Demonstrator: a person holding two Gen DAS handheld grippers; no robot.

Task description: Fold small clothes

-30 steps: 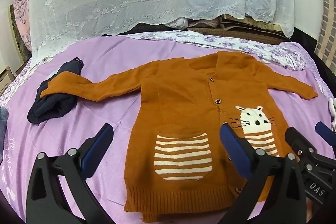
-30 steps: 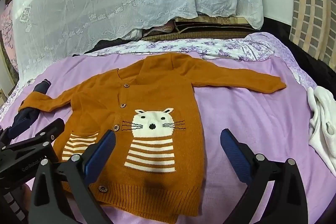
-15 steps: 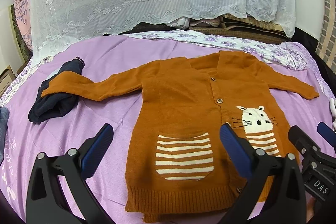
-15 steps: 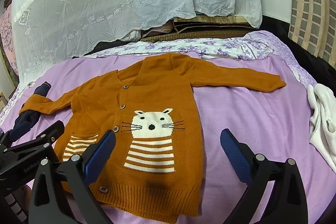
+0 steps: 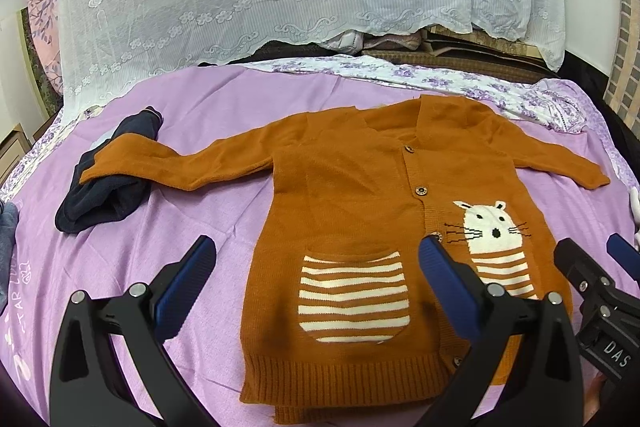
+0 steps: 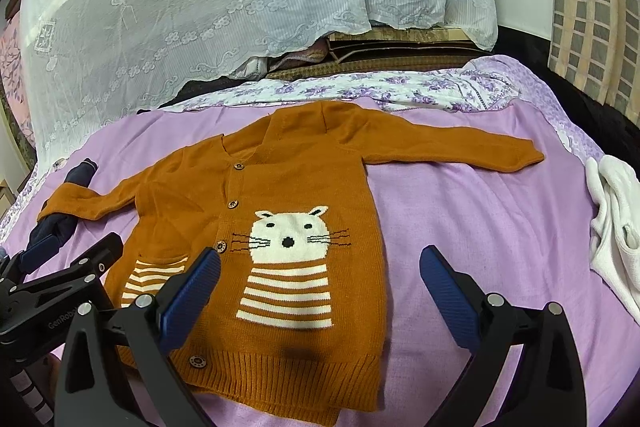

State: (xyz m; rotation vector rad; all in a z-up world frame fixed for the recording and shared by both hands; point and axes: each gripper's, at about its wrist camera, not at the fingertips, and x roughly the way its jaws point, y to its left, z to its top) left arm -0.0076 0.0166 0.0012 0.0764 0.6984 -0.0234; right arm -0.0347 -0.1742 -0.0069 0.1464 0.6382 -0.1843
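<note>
A purple bed (image 5: 208, 115) fills both frames. The cardigan (image 5: 360, 195) lies flat, centre frame, sleeves spread, barely shifted from a second ago; folding looks unstarted. My left claw (image 5: 316, 267) and right claw (image 6: 320, 267) hover lower frame, both wide open and empty.

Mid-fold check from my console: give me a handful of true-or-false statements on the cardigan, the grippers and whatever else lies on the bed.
1. The orange knitted cardigan with the white cat motif lies spread flat on the purple bedsheet. True.
2. The left gripper is shut on the hem. False: its jaws stand wide open, holding nothing.
3. One sleeve end lies over the dark navy garment. True.
4. The right gripper is open. True.
5. The white garment lies on the cardigan's striped pocket. False: it lies apart, at the bed's right edge.
</note>
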